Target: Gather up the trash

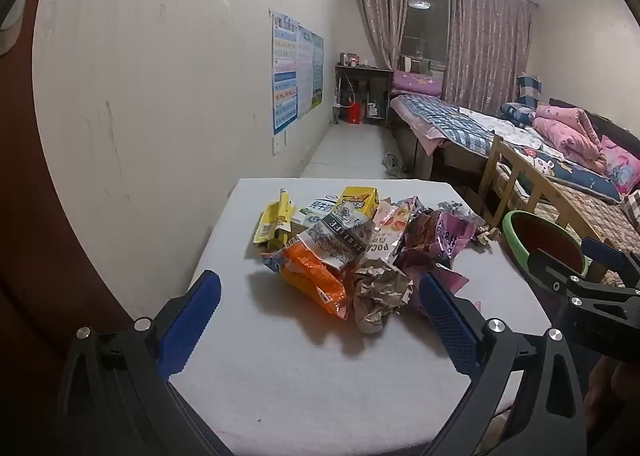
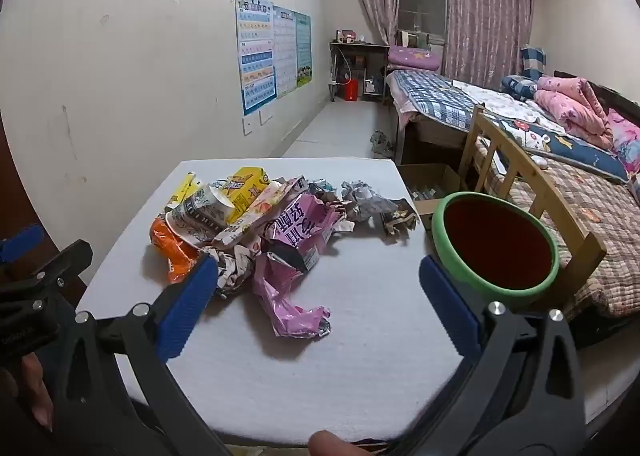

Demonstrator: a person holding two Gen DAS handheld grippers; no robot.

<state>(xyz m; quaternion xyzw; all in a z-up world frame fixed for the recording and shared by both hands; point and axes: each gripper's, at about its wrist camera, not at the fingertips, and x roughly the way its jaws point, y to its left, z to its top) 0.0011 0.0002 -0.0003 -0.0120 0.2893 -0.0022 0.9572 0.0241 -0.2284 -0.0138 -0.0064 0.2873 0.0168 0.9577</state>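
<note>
Nothing appears collected yet; the heap of wrappers (image 2: 256, 224) lies across the middle and far left of the desk (image 2: 360, 356), while the green-rimmed bin (image 2: 494, 246) at the desk's right edge looks empty; the left gripper (image 1: 320, 320) hovers near the orange packet (image 1: 316, 276), jaws wide apart and holding nothing; the right gripper (image 2: 318, 302) is likewise fully open and empty, over the pink bag (image 2: 288, 292); the whole pile is left to move.

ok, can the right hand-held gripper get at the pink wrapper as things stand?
Probably yes. The right hand-held gripper is open and points at the pink wrapper, which lies nearest it on the table at the pile's front edge. Nothing lies between them; the green bin sits off to the right.
</note>
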